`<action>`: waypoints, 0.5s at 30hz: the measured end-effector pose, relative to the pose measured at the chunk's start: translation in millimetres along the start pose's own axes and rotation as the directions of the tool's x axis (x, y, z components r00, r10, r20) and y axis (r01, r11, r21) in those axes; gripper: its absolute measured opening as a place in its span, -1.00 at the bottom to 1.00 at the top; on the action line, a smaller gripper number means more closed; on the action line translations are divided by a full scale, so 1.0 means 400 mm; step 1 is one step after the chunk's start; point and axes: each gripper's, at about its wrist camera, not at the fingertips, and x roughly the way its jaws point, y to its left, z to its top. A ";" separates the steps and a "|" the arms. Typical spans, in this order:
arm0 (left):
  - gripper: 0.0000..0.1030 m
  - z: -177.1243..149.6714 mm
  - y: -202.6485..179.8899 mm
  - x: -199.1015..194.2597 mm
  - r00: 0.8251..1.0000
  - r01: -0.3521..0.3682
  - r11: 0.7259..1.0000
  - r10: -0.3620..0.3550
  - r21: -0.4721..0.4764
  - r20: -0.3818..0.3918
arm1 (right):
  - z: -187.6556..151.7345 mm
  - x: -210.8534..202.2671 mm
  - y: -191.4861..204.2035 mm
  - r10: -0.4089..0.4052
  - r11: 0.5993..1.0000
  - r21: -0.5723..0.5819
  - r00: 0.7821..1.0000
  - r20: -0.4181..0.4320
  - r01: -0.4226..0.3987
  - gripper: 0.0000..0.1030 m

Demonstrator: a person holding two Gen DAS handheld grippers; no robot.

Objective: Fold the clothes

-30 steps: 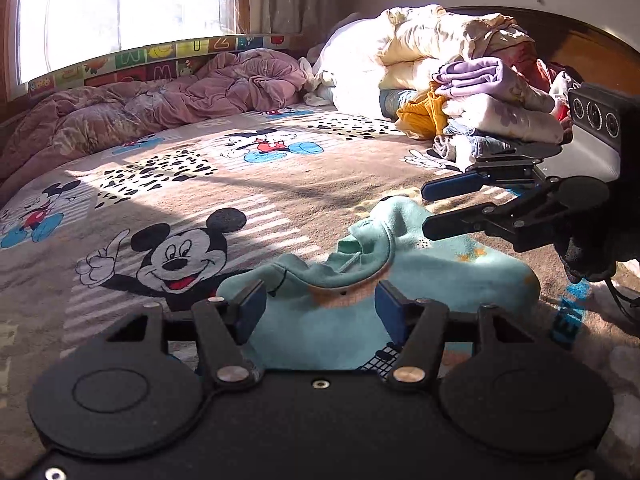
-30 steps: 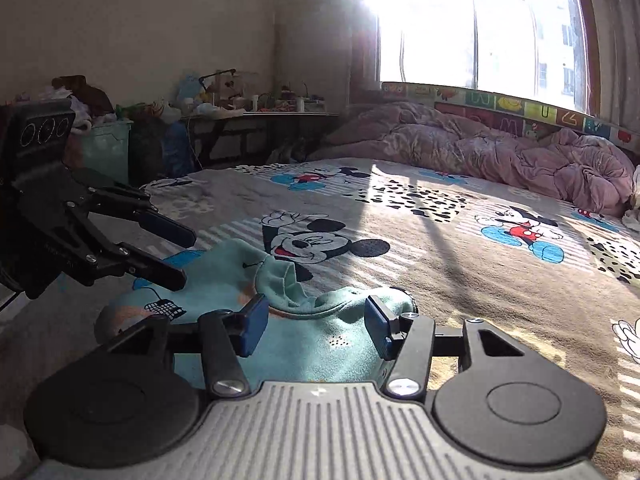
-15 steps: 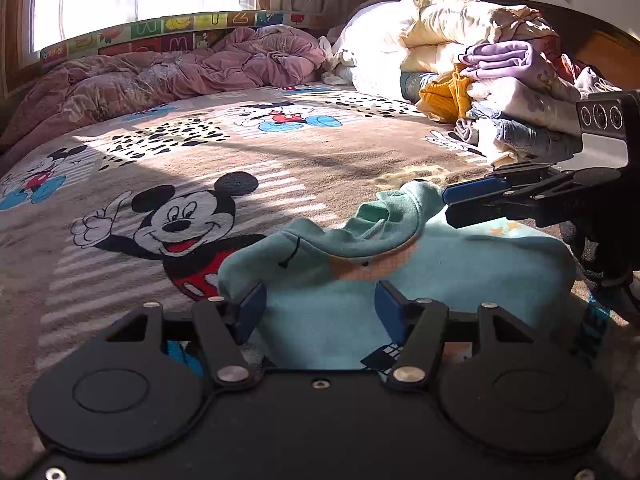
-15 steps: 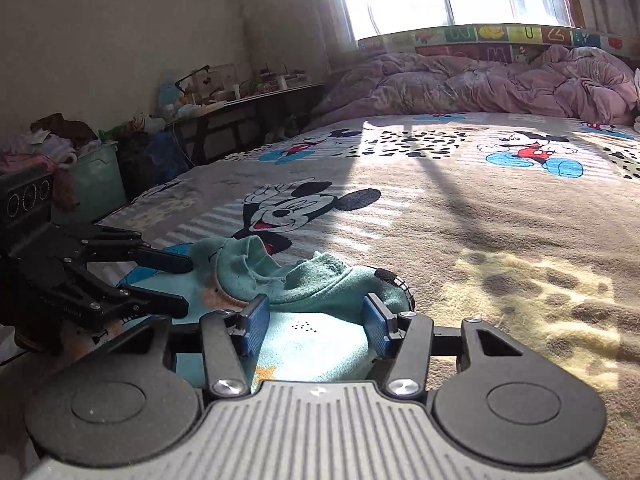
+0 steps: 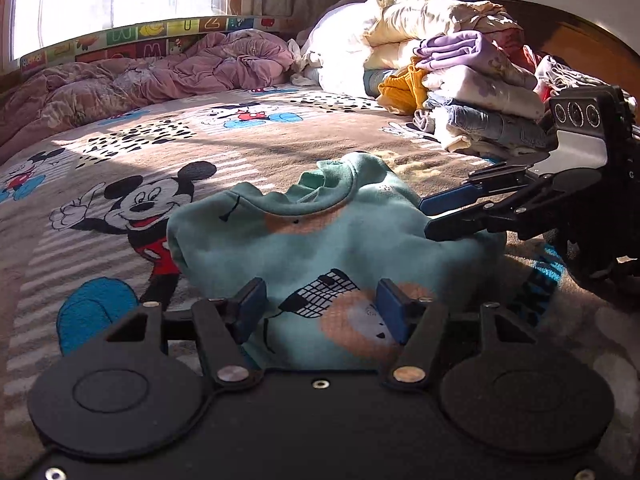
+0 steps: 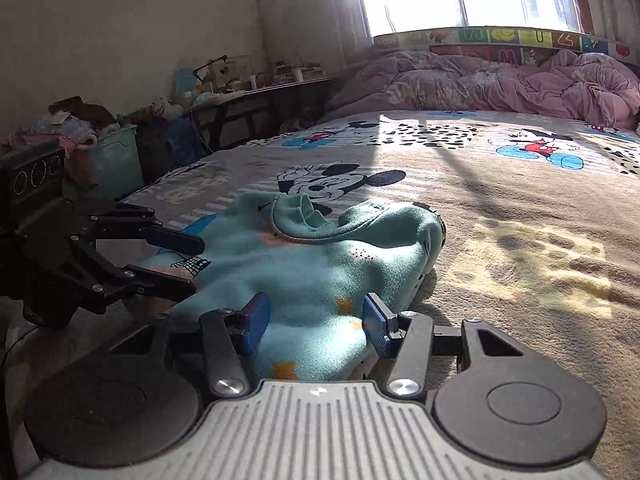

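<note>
Sunlit bedroom, bed covered by a cartoon-mouse blanket [image 5: 132, 152] that fills both views. One teal sweatshirt [image 5: 328, 248] lies bunched on the blanket, collar toward the window side, printed front up; its near hem is cut off behind the gripper bodies in both views, and its sleeves cannot be made out. Left gripper [image 5: 318, 310] sits low over the sweatshirt's near edge, blue pads apart with the net print and an orange patch between them; the pads do not visibly press the cloth, so it reads as open, holding nothing. Right gripper [image 6: 314, 322] likewise straddles the sweatshirt's near edge, jaws apart, fabric bulging between the pads; whether the pads actually touch the cloth is hard to tell. Each gripper shows in the other's view, beside the sweatshirt. Beyond the sweatshirt: one rumpled pink quilt [image 5: 140, 76] under the window; one pile of folded clothes and bedding [image 5: 452, 76] against a dark headboard. Left of the sweatshirt in the right wrist view, a cluttered table [image 6: 260, 88] and a green bin [image 6: 116, 156], contents too dim to identify.
</note>
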 end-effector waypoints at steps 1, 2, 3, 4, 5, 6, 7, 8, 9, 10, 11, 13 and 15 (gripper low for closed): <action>0.19 -0.002 -0.001 0.002 1.000 0.000 1.000 0.000 0.004 0.002 | -0.003 0.002 -0.003 0.003 1.000 0.005 1.000 -0.001 -0.003 0.02; 0.19 -0.007 -0.004 0.006 1.000 -0.006 1.000 0.006 0.015 0.004 | -0.007 0.004 -0.003 0.002 1.000 0.004 1.000 0.000 -0.002 0.02; 0.19 -0.009 -0.009 0.008 1.000 -0.013 1.000 0.013 0.026 0.003 | -0.013 0.006 -0.002 -0.001 1.000 0.002 1.000 0.000 0.001 0.02; 0.19 -0.011 -0.014 0.011 1.000 -0.019 0.999 0.019 0.036 0.003 | -0.016 0.008 0.001 -0.006 1.000 -0.006 1.000 -0.001 0.006 0.02; 0.19 -0.010 -0.013 0.009 1.000 -0.017 0.999 0.017 0.032 -0.002 | -0.017 0.009 0.005 -0.011 1.000 -0.012 1.000 -0.001 0.011 0.02; 0.19 -0.005 -0.009 0.008 1.000 -0.011 1.000 0.012 0.022 -0.012 | -0.017 0.008 0.008 -0.016 1.000 -0.016 1.000 -0.001 0.016 0.02; 0.19 0.000 -0.006 0.006 1.000 -0.006 1.000 0.006 0.011 -0.023 | -0.017 0.008 0.010 -0.020 1.000 -0.021 1.000 -0.001 0.020 0.03; 0.20 0.010 -0.004 -0.004 0.999 -0.001 1.000 0.002 0.005 -0.042 | -0.013 0.000 0.014 -0.026 1.000 -0.017 1.000 0.003 0.027 0.03; 0.20 0.020 0.002 -0.017 0.999 -0.004 1.000 0.003 -0.014 -0.052 | -0.009 -0.010 0.018 -0.034 0.999 -0.009 0.999 0.008 0.034 0.03; 0.21 0.026 0.008 -0.028 0.999 -0.013 0.999 0.011 -0.041 -0.048 | -0.004 -0.021 0.022 -0.041 0.999 -0.002 0.999 0.014 0.041 0.03; 0.20 0.035 0.018 -0.046 0.999 -0.029 0.995 0.026 -0.098 -0.028 | -0.005 -0.040 0.016 -0.049 0.997 0.054 0.998 0.039 0.047 0.08; 0.23 0.042 0.050 -0.069 0.999 -0.041 0.970 0.038 -0.238 -0.017 | -0.009 -0.086 -0.005 -0.071 0.979 0.199 0.992 0.101 0.050 0.40; 0.24 0.043 0.081 -0.077 0.999 -0.053 0.934 0.045 -0.353 -0.032 | -0.016 -0.097 -0.030 -0.085 0.950 0.308 0.991 0.101 0.050 0.74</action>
